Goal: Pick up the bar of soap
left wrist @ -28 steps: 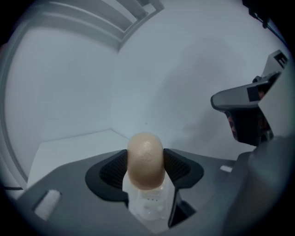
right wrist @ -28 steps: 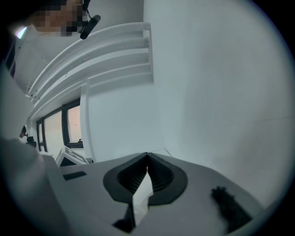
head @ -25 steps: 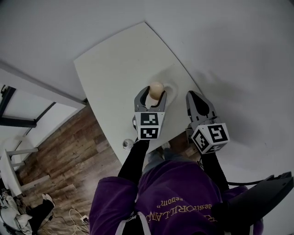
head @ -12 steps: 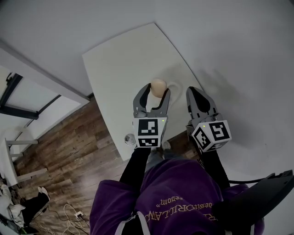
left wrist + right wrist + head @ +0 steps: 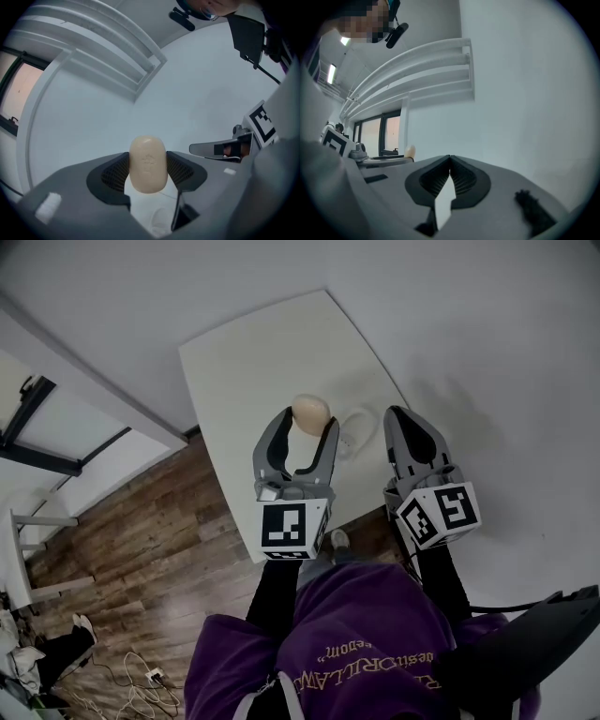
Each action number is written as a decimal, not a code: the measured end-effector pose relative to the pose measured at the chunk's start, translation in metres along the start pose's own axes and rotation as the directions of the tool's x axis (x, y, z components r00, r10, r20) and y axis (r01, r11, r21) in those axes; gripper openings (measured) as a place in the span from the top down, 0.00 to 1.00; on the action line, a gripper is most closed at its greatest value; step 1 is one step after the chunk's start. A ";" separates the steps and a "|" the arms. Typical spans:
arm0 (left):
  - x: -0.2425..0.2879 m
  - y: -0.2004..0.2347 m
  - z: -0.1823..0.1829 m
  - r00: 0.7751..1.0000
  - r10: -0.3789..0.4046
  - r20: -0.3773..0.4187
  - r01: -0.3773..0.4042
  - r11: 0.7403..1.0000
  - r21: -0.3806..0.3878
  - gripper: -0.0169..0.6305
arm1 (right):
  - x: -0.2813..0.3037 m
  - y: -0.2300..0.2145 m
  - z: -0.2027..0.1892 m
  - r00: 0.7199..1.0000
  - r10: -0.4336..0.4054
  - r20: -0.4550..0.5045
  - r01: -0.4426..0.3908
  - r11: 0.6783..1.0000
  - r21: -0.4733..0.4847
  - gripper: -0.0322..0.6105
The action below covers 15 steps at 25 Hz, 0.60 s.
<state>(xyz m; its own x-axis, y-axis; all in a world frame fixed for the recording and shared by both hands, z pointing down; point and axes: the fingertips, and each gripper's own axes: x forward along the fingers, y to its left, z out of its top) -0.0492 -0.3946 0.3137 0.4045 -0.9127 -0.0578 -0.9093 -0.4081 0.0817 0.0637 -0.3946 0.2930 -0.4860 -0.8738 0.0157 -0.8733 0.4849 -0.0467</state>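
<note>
The beige oval bar of soap (image 5: pixel 310 413) is clamped between the tips of my left gripper (image 5: pixel 302 427), held in the air above the white table (image 5: pixel 244 371). In the left gripper view the soap (image 5: pixel 148 164) stands upright between the two dark pads (image 5: pixel 114 172), which press on its sides. A white soap dish (image 5: pixel 357 427) lies on the table just right of the soap. My right gripper (image 5: pixel 410 429) hovers to the right of the dish, its jaws closed tip to tip (image 5: pixel 450 161) with nothing between them.
The table's near edge (image 5: pixel 281 545) runs just ahead of the person's purple sleeves. Wooden floor (image 5: pixel 141 549) lies to the left. White walls stand behind the table, and a white wall rail (image 5: pixel 417 70) shows in the right gripper view.
My left gripper has risen with the soap in it, lifting it off the dish and toward the camera. The right gripper has risen a little as well.
</note>
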 end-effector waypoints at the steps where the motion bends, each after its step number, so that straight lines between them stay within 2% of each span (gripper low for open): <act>1: -0.003 0.002 0.004 1.000 0.007 0.014 -0.007 1.000 0.004 0.57 | 0.000 0.001 0.003 1.000 0.003 0.009 -0.003 1.000 0.000 0.94; 5: -0.014 0.007 0.017 0.998 0.031 0.047 -0.032 0.999 0.008 0.57 | -0.001 0.006 0.009 0.999 0.009 0.032 -0.008 1.000 -0.001 0.94; 15: -0.023 0.011 0.023 0.997 0.036 0.070 -0.037 0.999 0.010 0.57 | 0.000 0.008 0.009 1.000 0.002 0.030 -0.002 1.000 0.000 0.94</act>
<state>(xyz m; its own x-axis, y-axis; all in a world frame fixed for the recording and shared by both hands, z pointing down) -0.0713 -0.3774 0.2929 0.3634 -0.9233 -0.1241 -0.9245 -0.3739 0.0743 0.0567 -0.3914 0.2832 -0.4868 -0.8734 -0.0140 -0.8722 0.4869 -0.0467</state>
